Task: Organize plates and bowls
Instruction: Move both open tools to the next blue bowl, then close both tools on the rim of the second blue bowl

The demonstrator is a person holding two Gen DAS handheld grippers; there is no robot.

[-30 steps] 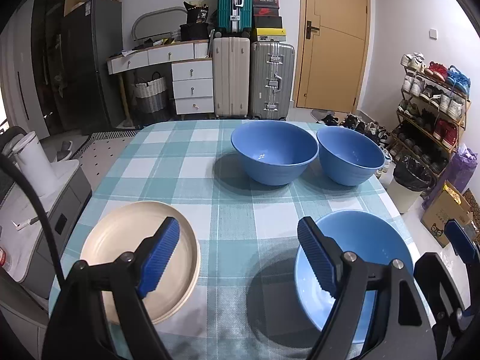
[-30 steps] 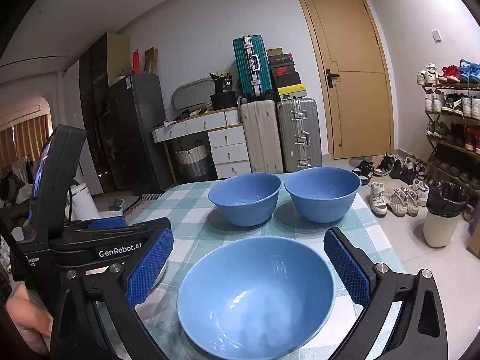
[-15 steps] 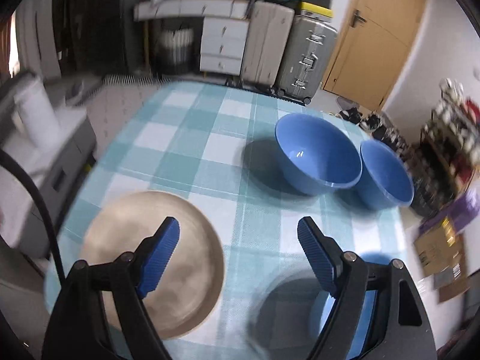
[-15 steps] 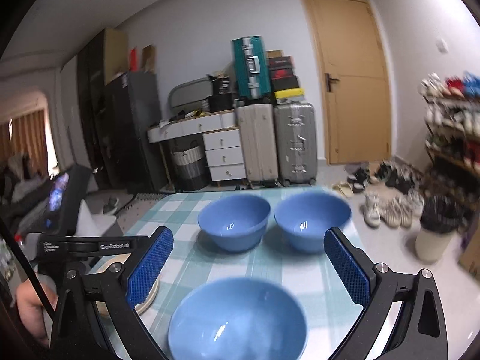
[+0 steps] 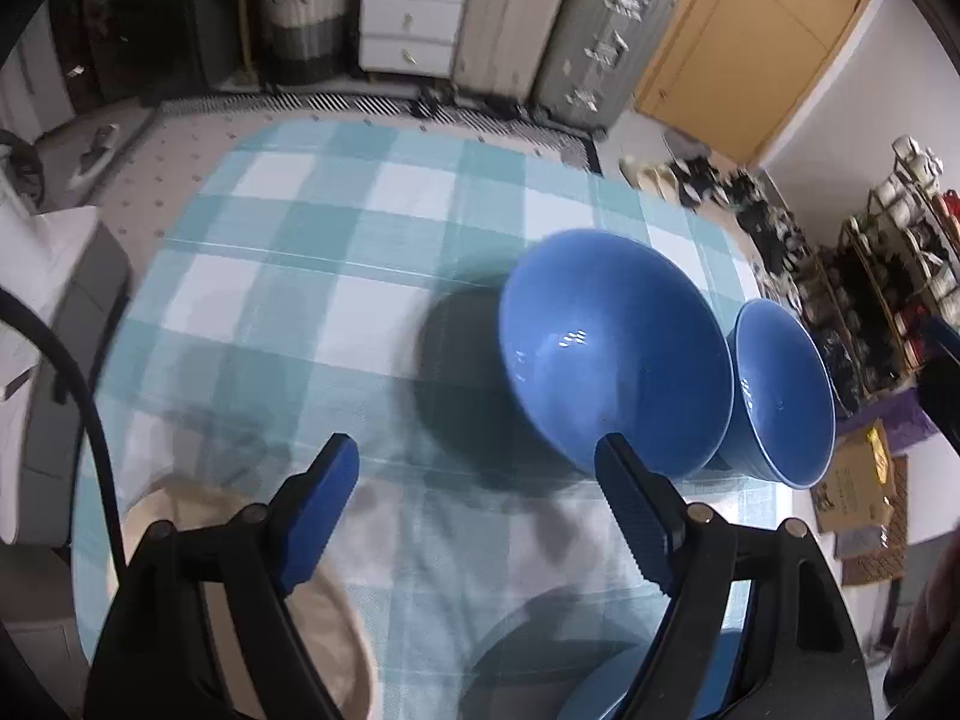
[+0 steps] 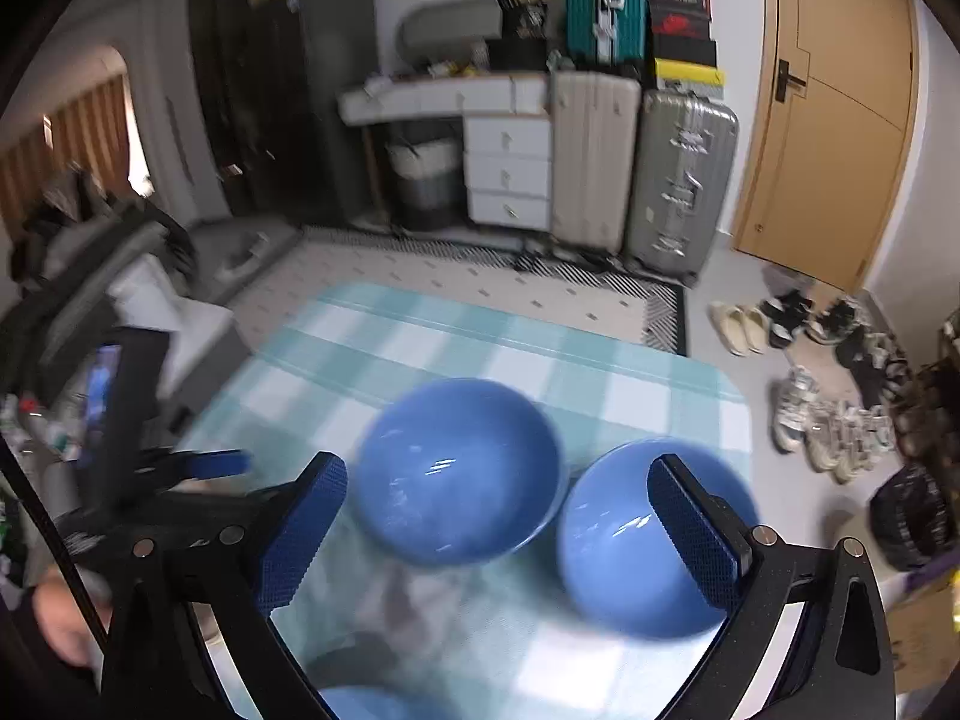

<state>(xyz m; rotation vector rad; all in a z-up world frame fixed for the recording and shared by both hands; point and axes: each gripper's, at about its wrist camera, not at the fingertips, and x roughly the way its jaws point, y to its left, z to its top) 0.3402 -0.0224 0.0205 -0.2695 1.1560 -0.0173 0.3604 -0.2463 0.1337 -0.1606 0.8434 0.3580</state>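
Two blue bowls stand side by side at the far right of the checked table: the left bowl (image 5: 612,354) (image 6: 459,468) and the right bowl (image 5: 780,396) (image 6: 648,540). A third blue bowl (image 5: 606,684) (image 6: 360,705) sits near, mostly cut off at the bottom of both views. A cream plate (image 5: 336,630) lies at the near left, partly behind the left gripper's finger. My left gripper (image 5: 480,516) is open and empty above the near table. My right gripper (image 6: 498,534) is open and empty, above the two far bowls.
The table wears a teal and white checked cloth (image 5: 336,252). Beyond its far edge stand suitcases (image 6: 684,180), a white drawer unit (image 6: 507,174) and a wooden door (image 6: 840,120). Shoes (image 6: 798,408) lie on the floor at the right.
Both grippers have risen and moved forward, tilting down toward the far bowls. The near bowl and the plate have slid to the bottom of the views. Both grippers stay open.
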